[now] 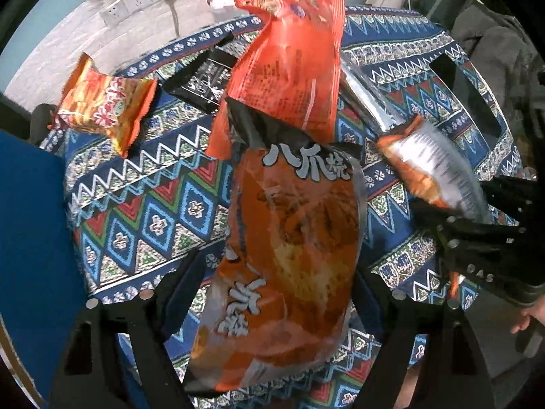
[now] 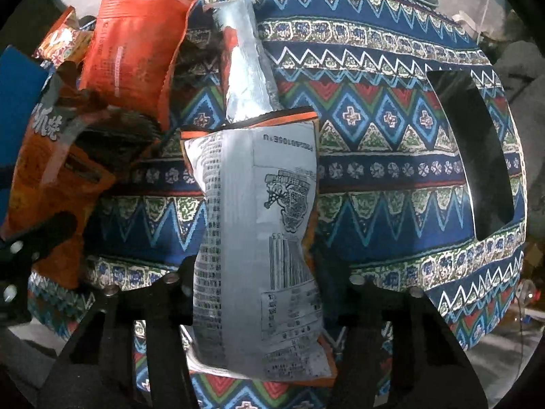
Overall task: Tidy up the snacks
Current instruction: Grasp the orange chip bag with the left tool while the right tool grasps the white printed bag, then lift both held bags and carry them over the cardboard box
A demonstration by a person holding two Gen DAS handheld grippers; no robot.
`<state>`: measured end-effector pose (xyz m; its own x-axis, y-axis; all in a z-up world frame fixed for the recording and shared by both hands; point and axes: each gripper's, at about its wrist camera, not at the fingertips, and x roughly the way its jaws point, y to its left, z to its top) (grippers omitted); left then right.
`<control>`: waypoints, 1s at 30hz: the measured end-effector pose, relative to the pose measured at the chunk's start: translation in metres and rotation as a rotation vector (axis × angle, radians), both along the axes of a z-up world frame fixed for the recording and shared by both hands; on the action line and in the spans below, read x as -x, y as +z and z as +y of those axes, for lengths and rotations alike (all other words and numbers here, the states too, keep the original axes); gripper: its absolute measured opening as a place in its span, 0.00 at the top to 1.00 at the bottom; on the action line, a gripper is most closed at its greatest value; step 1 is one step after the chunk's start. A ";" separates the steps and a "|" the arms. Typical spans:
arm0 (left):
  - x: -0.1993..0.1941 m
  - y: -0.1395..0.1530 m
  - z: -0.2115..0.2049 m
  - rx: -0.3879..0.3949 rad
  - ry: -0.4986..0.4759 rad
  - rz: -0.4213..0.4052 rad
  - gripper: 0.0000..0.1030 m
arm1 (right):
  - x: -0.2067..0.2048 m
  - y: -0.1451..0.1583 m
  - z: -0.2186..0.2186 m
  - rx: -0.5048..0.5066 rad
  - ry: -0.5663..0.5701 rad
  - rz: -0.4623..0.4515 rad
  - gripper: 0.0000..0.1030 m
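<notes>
Orange snack bag [image 1: 282, 272] hides left gripper's [image 1: 276, 327] pad contact; silver-backed packet [image 2: 262, 245] likewise covers right gripper's [image 2: 259, 310] pads; black packet [image 1: 201, 81] partly buried under red bag [image 1: 289, 68]; packet print blurred, unreadable.

The large orange snack bag [image 1: 289, 255] is glossy, crinkled plastic film; the silver-backed printed packet [image 2: 259, 255] looks foil-like, faintly shiny. A woven, matt patterned blue cloth [image 2: 374, 177] covers the bench — coarse-textured. The black jaws are matt plastic with small metal studs.
</notes>
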<state>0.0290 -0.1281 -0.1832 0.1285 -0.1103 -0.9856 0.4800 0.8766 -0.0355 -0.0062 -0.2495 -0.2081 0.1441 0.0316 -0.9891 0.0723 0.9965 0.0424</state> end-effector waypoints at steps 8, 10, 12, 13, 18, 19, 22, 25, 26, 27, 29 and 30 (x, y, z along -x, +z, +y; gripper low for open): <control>0.005 -0.002 0.003 -0.011 -0.012 -0.017 0.54 | 0.013 0.020 -0.012 0.002 0.021 -0.051 0.67; 0.008 0.000 0.005 -0.024 -0.018 -0.027 0.56 | 0.012 0.029 -0.011 0.017 0.036 -0.074 0.67; 0.012 0.004 0.013 -0.030 -0.025 -0.035 0.56 | 0.012 0.038 -0.009 0.029 0.050 -0.102 0.67; 0.015 0.006 0.015 -0.030 -0.027 -0.040 0.56 | 0.017 0.044 -0.003 0.035 0.054 -0.112 0.67; 0.022 0.028 0.028 -0.019 -0.018 -0.082 0.56 | 0.014 0.069 0.000 0.026 0.067 -0.163 0.67; 0.023 0.031 0.030 -0.017 -0.015 -0.090 0.56 | 0.014 0.074 0.001 0.026 0.069 -0.175 0.67; 0.025 0.045 0.043 -0.008 0.002 -0.125 0.56 | 0.012 0.089 0.009 0.030 0.080 -0.204 0.67; 0.028 0.059 0.051 0.001 0.020 -0.154 0.56 | 0.006 0.097 0.017 0.033 0.094 -0.232 0.67; 0.027 0.065 0.053 0.004 0.027 -0.166 0.56 | 0.005 0.101 0.019 0.032 0.098 -0.241 0.67; 0.025 0.068 0.055 0.007 0.035 -0.178 0.56 | 0.004 0.100 0.020 0.030 0.102 -0.248 0.67; 0.025 0.075 0.059 0.014 0.045 -0.196 0.56 | 0.002 0.107 0.025 0.031 0.115 -0.265 0.67; 0.024 0.078 0.062 0.017 0.051 -0.204 0.56 | 0.002 0.112 0.029 0.034 0.123 -0.275 0.67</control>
